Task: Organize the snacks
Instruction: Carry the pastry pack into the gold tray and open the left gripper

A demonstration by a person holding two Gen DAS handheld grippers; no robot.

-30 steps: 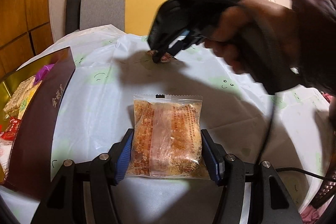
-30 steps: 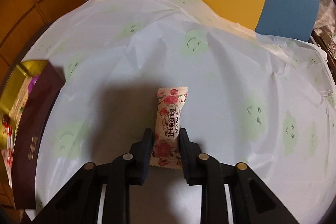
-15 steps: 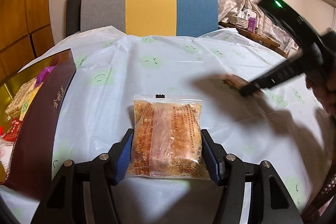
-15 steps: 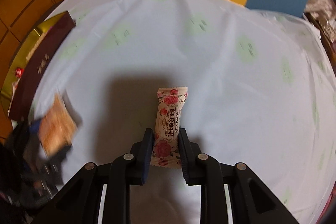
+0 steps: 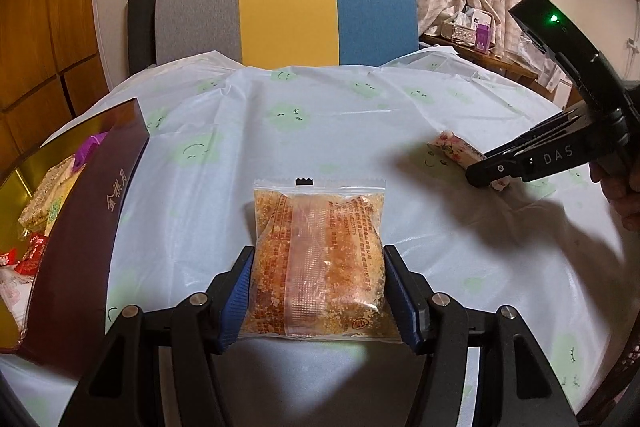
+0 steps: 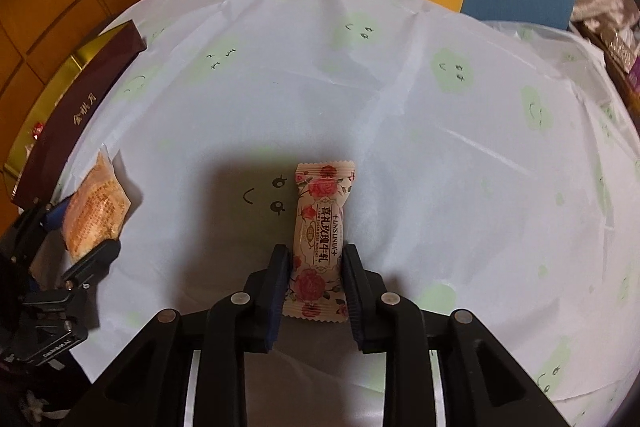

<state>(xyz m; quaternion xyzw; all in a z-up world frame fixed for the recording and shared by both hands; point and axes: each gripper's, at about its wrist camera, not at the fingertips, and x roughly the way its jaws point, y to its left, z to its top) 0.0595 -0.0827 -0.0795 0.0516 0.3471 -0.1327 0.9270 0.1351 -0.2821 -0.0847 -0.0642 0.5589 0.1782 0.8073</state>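
Note:
My left gripper [image 5: 318, 259] is shut on a clear packet of orange crumbly snack [image 5: 318, 259], held low over the table. It also shows in the right wrist view [image 6: 94, 207]. My right gripper [image 6: 316, 259] is shut on a pink rose-printed nougat candy [image 6: 320, 227], held just above the tablecloth. In the left wrist view the candy [image 5: 456, 149] sticks out of the right gripper's fingers [image 5: 492, 173] at the right. A dark maroon box [image 5: 80, 223] with a gold inside holds several snacks at the left.
The round table wears a white cloth with green smiley faces [image 5: 288, 115]. A grey, yellow and blue chair [image 5: 288, 15] stands behind it. A side shelf with small items [image 5: 472, 31] is at the back right.
The right gripper has swung with the candy from the table's middle to the right side and lowered. The left gripper and its packet have not moved.

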